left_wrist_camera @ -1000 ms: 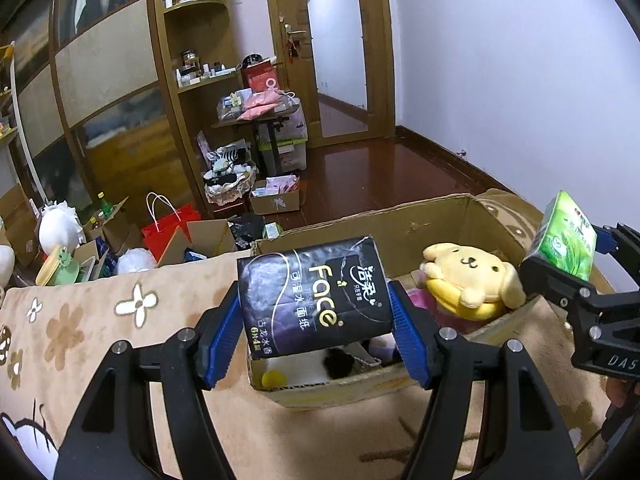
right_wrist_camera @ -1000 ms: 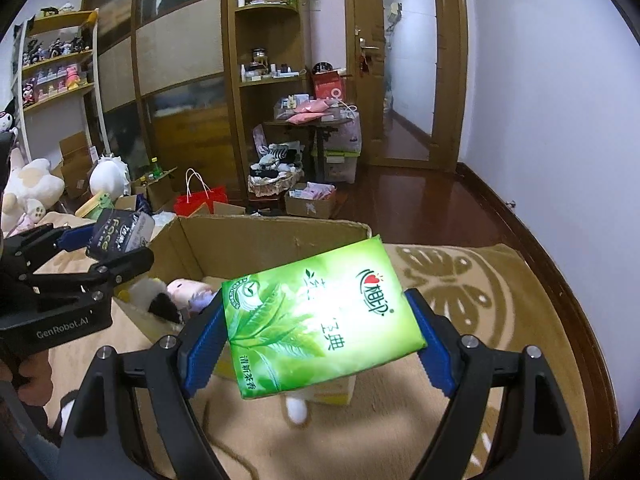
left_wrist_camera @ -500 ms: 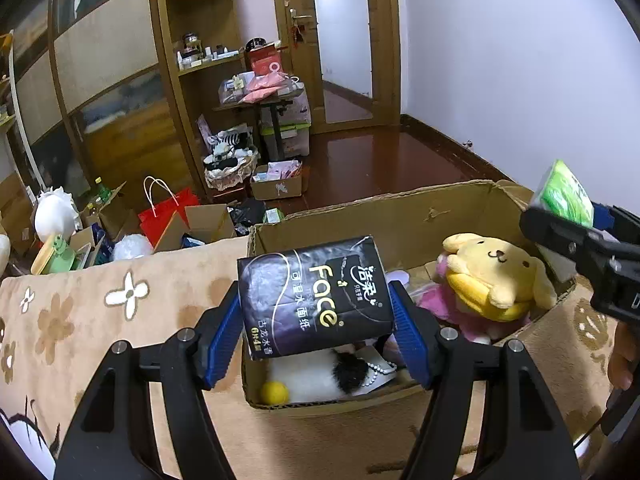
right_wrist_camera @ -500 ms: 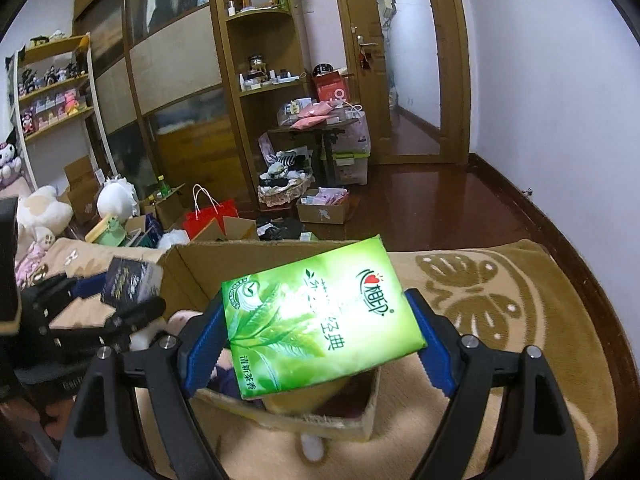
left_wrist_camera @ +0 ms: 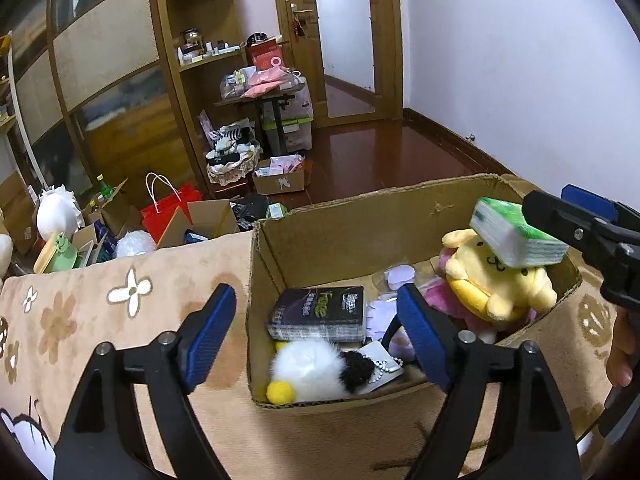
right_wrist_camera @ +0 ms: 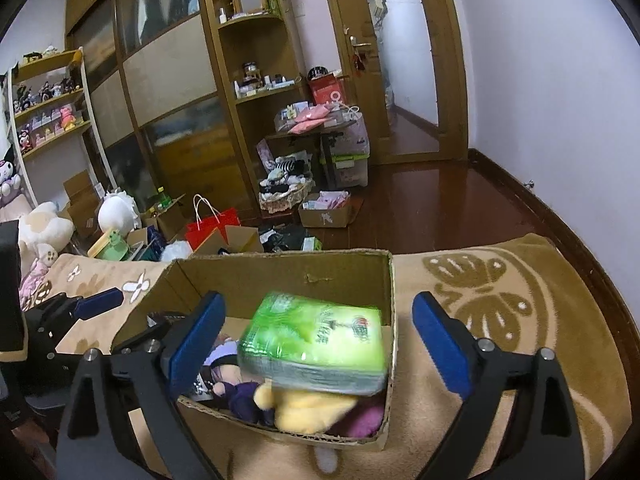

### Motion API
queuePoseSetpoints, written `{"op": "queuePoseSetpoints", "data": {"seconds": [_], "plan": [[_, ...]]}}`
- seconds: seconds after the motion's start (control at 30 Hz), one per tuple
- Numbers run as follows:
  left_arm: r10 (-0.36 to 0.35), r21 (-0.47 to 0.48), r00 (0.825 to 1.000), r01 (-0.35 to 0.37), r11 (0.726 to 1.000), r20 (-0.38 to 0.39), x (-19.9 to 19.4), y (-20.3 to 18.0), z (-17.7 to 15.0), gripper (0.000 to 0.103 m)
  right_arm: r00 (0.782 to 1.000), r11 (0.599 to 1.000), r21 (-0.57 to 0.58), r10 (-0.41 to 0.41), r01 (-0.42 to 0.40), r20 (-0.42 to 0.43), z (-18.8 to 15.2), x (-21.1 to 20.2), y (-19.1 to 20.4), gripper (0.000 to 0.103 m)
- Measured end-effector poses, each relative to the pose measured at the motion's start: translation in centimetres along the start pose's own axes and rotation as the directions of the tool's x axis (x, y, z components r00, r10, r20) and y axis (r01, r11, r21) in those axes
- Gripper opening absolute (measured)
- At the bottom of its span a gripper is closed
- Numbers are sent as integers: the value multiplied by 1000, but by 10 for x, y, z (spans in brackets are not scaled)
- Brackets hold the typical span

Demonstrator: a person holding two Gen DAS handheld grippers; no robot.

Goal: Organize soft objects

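Note:
A cardboard box stands on a tan patterned blanket. My left gripper is open above its near left corner. A black tissue pack lies inside the box, free of the jaws. My right gripper is open over the box's right side. A green tissue pack, blurred, is between the jaws without touching them, just above a yellow plush toy. In the left wrist view the green pack sits over the yellow plush.
The box also holds a white and black fluffy toy, a pink plush and purple items. Beyond the blanket's far edge the floor is cluttered with a red bag, small boxes and plush toys. Shelves and a door stand behind.
Both grippers moved over the box and opened. The black tissue pack dropped into the box. The green tissue pack left the right jaws and is dropping onto the yellow plush.

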State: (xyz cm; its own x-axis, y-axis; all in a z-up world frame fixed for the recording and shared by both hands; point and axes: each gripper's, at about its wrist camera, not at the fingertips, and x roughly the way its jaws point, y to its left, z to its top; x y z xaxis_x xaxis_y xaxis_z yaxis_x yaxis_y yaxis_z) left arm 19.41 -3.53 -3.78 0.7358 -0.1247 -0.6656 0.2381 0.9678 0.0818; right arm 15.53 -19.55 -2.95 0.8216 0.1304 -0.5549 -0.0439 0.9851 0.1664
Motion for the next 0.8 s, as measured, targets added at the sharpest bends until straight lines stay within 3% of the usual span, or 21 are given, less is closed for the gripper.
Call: {"op": "queuePoseSetpoints", "data": {"seconds": [0.27,0.8], "plan": [[37,6,999,-38,999,23,-18,3,-1,99,1000,999,-38,-12,12,-9,0,-18,7,103],[84,-25,992,-82,996,91,-103,12,-24,100,998,996,-65,-57,59,37,-11,-96,16,103]]}}
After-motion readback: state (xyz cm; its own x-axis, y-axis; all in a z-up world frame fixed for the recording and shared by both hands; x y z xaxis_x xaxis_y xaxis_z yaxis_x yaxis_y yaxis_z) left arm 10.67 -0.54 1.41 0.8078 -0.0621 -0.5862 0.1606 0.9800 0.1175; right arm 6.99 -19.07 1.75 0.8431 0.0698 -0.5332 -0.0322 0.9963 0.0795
